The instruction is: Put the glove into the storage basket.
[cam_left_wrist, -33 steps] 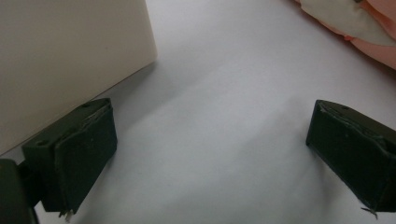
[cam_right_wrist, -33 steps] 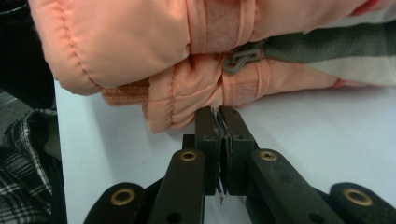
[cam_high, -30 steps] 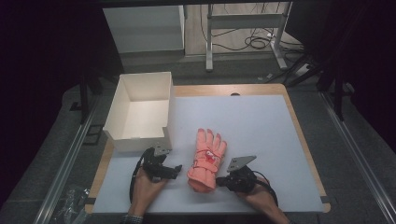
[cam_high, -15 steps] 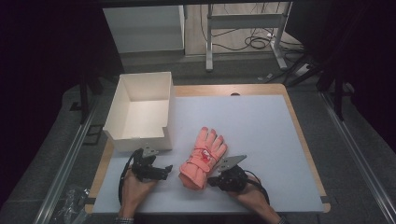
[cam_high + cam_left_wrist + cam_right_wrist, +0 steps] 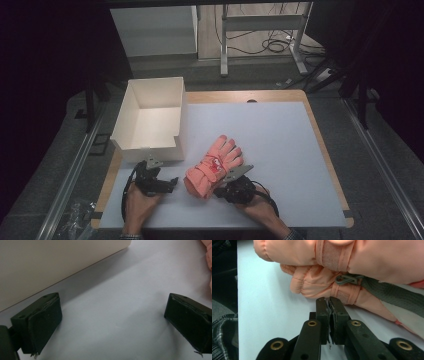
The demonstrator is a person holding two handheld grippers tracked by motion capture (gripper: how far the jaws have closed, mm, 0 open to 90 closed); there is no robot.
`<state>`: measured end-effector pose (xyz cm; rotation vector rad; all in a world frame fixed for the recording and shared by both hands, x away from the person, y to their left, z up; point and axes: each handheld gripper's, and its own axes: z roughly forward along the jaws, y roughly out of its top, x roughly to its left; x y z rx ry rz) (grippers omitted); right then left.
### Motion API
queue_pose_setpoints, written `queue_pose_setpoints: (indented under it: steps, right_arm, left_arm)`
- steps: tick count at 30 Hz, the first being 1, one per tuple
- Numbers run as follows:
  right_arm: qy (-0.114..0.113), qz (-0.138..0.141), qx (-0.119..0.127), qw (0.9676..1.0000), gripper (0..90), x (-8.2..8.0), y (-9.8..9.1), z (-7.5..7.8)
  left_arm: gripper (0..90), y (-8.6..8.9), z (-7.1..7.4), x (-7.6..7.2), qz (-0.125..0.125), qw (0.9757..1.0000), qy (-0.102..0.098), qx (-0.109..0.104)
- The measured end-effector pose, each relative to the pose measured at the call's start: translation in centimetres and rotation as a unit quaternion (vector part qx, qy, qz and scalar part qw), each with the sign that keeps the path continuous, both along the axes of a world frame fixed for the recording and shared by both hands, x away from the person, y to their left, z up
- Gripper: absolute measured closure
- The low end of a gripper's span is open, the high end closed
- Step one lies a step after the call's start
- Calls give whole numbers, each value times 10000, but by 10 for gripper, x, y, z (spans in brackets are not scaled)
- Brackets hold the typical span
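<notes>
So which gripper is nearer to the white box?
Left. The left gripper sits just below the box, beside its front wall; the right gripper is farther away, at the gloves.

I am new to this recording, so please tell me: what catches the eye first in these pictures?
The pink gloves stand out, lying stacked near the front of the pale table. The right gripper has its fingers closed at the gloves' cuff edge. An open white box stands at the table's left.

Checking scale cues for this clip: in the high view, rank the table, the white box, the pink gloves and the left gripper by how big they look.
1. table
2. white box
3. pink gloves
4. left gripper
Gloves and gripper lie equally near the camera, so that ranking is fair; the box sits farther back yet looks larger.
</notes>
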<state>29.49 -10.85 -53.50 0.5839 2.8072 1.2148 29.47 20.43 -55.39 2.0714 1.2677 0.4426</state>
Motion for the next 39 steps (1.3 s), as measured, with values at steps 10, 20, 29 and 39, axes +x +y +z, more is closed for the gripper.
queue_pose_setpoints:
  steps: [10, 20, 29, 39]
  right_arm:
    - [-237, -380, -33, 9990, 766, 4, -38, 8]
    - [-567, -1273, -184, 9901, 618, 26, -95, 12]
    - [-776, -1915, -409, 9776, 468, 41, -129, 9]
    - [-756, -2340, -408, 9684, 254, 54, -145, 5]
  left_arm:
    - [17, 0, 0, 0, 44, 10000, 25, -58]
    - [55, 4, 11, -3, -161, 9990, 256, -324]
    - [29, 1, 45, -13, -601, 9963, 212, -572]
    - [0, -34, 84, -19, -1166, 9909, 80, -662]
